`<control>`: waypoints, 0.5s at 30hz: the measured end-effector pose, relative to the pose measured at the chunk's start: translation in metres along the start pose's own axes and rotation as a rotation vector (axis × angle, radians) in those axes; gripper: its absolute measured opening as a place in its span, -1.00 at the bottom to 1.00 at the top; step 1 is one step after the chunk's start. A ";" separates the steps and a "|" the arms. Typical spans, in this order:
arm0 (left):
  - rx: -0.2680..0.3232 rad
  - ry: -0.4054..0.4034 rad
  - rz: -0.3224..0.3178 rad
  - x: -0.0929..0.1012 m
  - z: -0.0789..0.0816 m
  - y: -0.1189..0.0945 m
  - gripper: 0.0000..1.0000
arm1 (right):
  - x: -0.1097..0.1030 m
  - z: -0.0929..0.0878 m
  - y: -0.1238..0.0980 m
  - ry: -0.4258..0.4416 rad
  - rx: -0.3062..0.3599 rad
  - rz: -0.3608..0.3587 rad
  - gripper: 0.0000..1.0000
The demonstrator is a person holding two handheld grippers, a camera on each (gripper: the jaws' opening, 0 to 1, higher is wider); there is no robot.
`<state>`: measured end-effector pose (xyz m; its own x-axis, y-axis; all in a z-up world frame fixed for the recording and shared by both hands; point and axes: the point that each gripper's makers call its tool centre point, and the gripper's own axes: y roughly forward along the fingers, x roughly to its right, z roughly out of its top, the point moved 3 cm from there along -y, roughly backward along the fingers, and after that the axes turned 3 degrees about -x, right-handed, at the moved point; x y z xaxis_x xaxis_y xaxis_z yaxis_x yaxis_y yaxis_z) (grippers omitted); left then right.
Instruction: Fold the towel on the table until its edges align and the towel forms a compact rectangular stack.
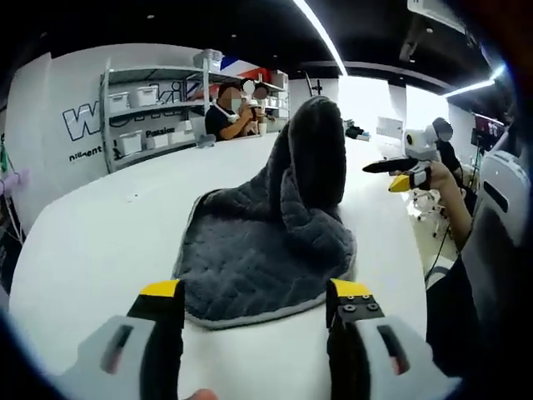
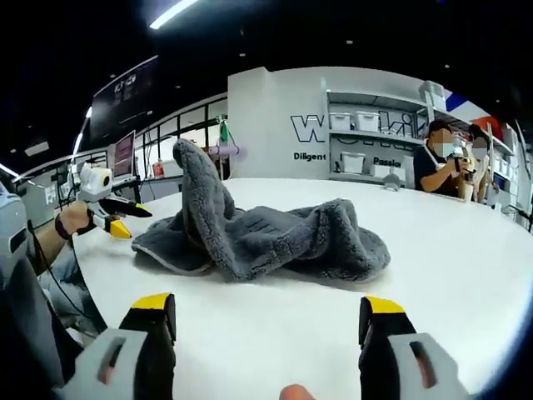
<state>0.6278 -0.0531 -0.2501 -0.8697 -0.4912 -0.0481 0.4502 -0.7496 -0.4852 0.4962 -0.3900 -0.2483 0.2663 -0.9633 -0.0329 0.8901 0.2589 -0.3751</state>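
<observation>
Currently: towel heaped on the worktop, both tongs released

Nearest in the left gripper view, the left tongs (image 1: 254,302) are seen spread wide, yellow-tipped jaws apart and nothing held between them; the near hem of the grey towel (image 1: 271,233) is framed just beyond the tips, and contact with the jaws cannot be told. The towel is laid unfolded on the white worktop (image 1: 100,242), flattened at its near end and bunched into a tall hump at its far end. To the right of the hump, a second gripper (image 1: 408,165) is held by a hand (image 1: 440,175) above the worktop's edge, clear of the cloth.

In the right gripper view, the right tongs (image 2: 268,319) are likewise seen released, jaws wide, with bare worktop (image 2: 275,317) between them and the towel (image 2: 275,237) lying farther off, well apart from the tips. From this side the cloth is seen as a crumpled ridge with one peak raised at its left end. At the far left, the other gripper (image 2: 112,212) is held in a hand (image 2: 73,218) near the towel's edge without touching it.

Farther back, shelving (image 1: 154,108) with white bins is set against a lettered wall, and two people (image 1: 237,108) are seated at the worktop's far side.
</observation>
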 end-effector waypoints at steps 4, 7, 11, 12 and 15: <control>-0.031 -0.008 -0.003 -0.004 -0.008 0.005 0.37 | 0.001 -0.001 -0.001 0.004 0.002 -0.003 0.90; -0.037 -0.019 -0.015 -0.004 -0.009 0.008 0.33 | 0.003 -0.002 -0.002 0.008 0.001 -0.009 0.90; -0.040 -0.029 -0.032 -0.004 -0.009 0.013 0.26 | 0.005 -0.004 -0.003 0.012 -0.002 -0.013 0.89; -0.040 -0.032 -0.034 -0.004 -0.009 0.014 0.23 | 0.005 -0.004 -0.003 0.013 -0.003 -0.014 0.89; -0.048 -0.041 -0.039 -0.005 -0.010 0.017 0.15 | 0.006 -0.004 -0.003 0.013 -0.003 -0.016 0.89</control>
<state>0.6375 -0.0589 -0.2672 -0.8769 -0.4807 0.0069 0.4052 -0.7467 -0.5275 0.4930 -0.3968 -0.2513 0.2472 -0.9682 -0.0392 0.8929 0.2433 -0.3788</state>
